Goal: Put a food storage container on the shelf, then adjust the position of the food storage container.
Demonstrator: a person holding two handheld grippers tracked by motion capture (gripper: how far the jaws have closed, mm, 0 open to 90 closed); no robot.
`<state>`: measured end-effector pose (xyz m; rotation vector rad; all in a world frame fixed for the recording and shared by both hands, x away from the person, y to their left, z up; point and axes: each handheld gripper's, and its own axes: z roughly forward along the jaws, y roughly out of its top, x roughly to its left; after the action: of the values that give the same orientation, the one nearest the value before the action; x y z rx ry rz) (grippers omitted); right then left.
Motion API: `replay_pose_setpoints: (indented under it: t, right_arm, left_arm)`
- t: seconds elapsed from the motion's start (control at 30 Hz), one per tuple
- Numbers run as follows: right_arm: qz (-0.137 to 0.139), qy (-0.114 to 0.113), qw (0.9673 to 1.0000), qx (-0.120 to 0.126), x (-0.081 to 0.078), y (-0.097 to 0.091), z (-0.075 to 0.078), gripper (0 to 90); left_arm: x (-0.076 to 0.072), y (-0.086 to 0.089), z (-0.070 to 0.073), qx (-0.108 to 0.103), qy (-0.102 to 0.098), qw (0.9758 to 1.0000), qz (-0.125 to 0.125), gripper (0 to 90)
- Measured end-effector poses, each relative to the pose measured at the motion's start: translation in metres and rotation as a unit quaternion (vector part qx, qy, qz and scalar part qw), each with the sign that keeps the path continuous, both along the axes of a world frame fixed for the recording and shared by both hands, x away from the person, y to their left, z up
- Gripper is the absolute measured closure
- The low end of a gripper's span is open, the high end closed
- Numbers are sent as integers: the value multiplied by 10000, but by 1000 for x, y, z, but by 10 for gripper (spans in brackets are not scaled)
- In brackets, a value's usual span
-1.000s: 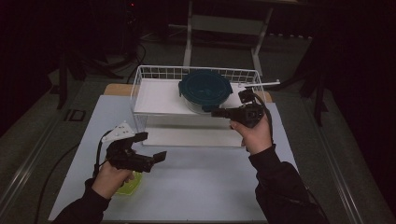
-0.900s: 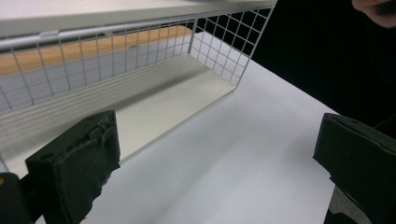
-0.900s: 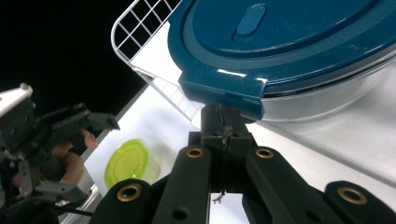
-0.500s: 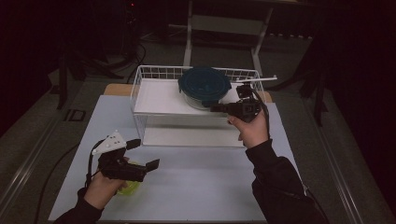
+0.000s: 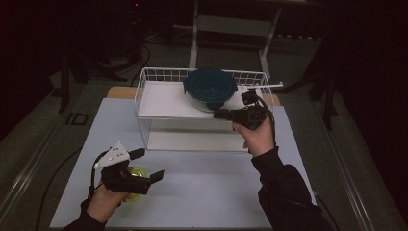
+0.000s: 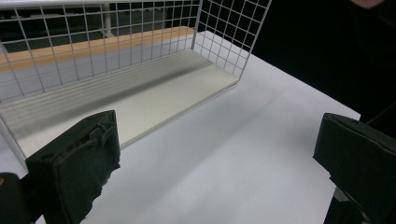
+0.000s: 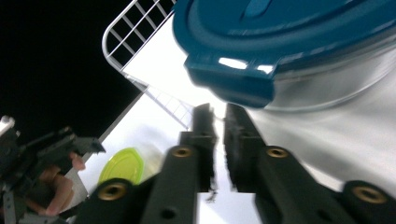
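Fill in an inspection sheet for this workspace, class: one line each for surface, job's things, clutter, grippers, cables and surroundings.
Surface: white tabletop, bare in the middle.
Job's things: blue-lidded container on the upper shelf of the white wire rack; yellow-green lid by the left hand.
Clutter: nothing seen.
Grippers: left gripper open, empty, low over the table; right gripper beside the container, jaws just opening, a narrow gap, nothing between them.
Cables: one trails from each gripper.
Surroundings: dark floor, metal stand behind.
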<state>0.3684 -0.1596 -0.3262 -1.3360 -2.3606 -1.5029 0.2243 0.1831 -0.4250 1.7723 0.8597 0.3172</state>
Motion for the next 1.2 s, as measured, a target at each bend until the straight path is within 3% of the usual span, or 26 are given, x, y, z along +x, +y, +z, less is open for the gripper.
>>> replay_pose_setpoints:
  t: [0.03,0.07,0.1,0.13,0.17,0.2,0.23,0.27,0.3,0.33,0.37,0.4,0.43,0.47,0.5,0.53,0.63,0.67,0.83,1.0,1.2]
  right_arm:
    - [0,0,10000,0,0,0,0,794]
    - [89,-76,9999,49,-6,-1,-6,705]
    - [89,-76,9999,49,-6,-1,-6,705]
    - [182,-212,9996,37,-13,-1,-12,600]
    - [182,-212,9996,37,-13,-1,-12,600]
    - [260,-403,9988,56,-20,-2,-17,469]
    - [260,-403,9988,56,-20,-2,-17,469]
    - [275,-596,9978,41,-28,-3,-23,357]
    - [275,-596,9978,41,-28,-3,-23,357]
    - [328,-657,9970,253,-34,-6,-28,241]
    - [328,-657,9970,253,-34,-6,-28,241]
    - [577,-881,9939,338,-42,-10,-36,155]
    - [577,-881,9939,338,-42,-10,-36,155]
    - [601,-1154,9912,224,-50,-12,-41,152]
    - [601,-1154,9912,224,-50,-12,-41,152]
    - [642,-1314,9889,258,-59,-16,-45,151]
    - [623,-1462,9871,169,-66,-19,-48,151]
    - [616,-1565,9856,167,-73,-25,-52,151]
    - [646,-1721,9829,70,-89,-34,-61,151]
    - [595,-1839,9811,16,-109,-45,-75,151]
    - [625,-1868,9804,13,-121,-52,-84,151]
  left_arm:
    - [0,0,0,0,0,10000,0,0]
    - [-1,1,0,24,-9,10000,3,0]
    - [-1,1,1,22,-18,10000,-3,0]
    - [-1,2,1,3,-22,10000,0,0]
    - [-1,3,1,-16,-29,10000,1,0]
    - [-2,6,2,-65,-33,10000,20,0]
    - [-2,6,2,-65,-33,10000,20,0]
    - [-3,9,2,-87,-57,9999,27,0]
    - [-3,9,2,-87,-57,9999,27,0]
    - [-3,11,1,-91,-64,9999,50,0]
    - [-3,11,1,-91,-64,9999,50,0]
    - [-4,15,0,-150,-84,9999,8,0]
    - [-4,15,0,-150,-84,9999,8,0]
    - [-4,18,-1,-130,-41,9999,-31,0]
    - [-4,18,-1,-130,-41,9999,-31,0]
    - [-5,20,-3,-119,-69,9999,-7,0]
    - [-7,27,-5,-15,-61,9999,-122,0]
    - [-9,32,-7,123,-88,9998,-117,0]
    - [-13,43,-9,166,-184,9997,-78,11]
    - [-18,57,-12,290,-185,9994,-8,33]
    - [-24,71,-20,314,-99,9994,41,71]
